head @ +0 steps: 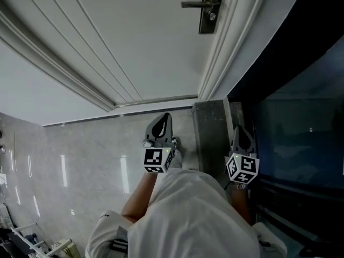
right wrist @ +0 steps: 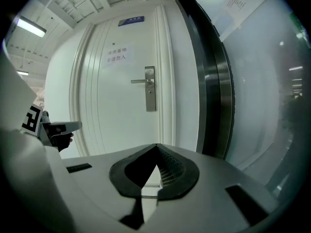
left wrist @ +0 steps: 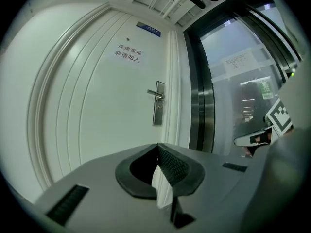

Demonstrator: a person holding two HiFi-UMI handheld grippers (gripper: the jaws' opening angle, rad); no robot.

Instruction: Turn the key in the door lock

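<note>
White door is filling the upper left of the head view. Lock plate, long axis upright, is sitting just above centre in the right gripper view, well apart from the jaws. Right gripper is probably pointing at it more squarely than left gripper. Both are showing jaws closed, empty. Cylinder: key too small to tell
</note>
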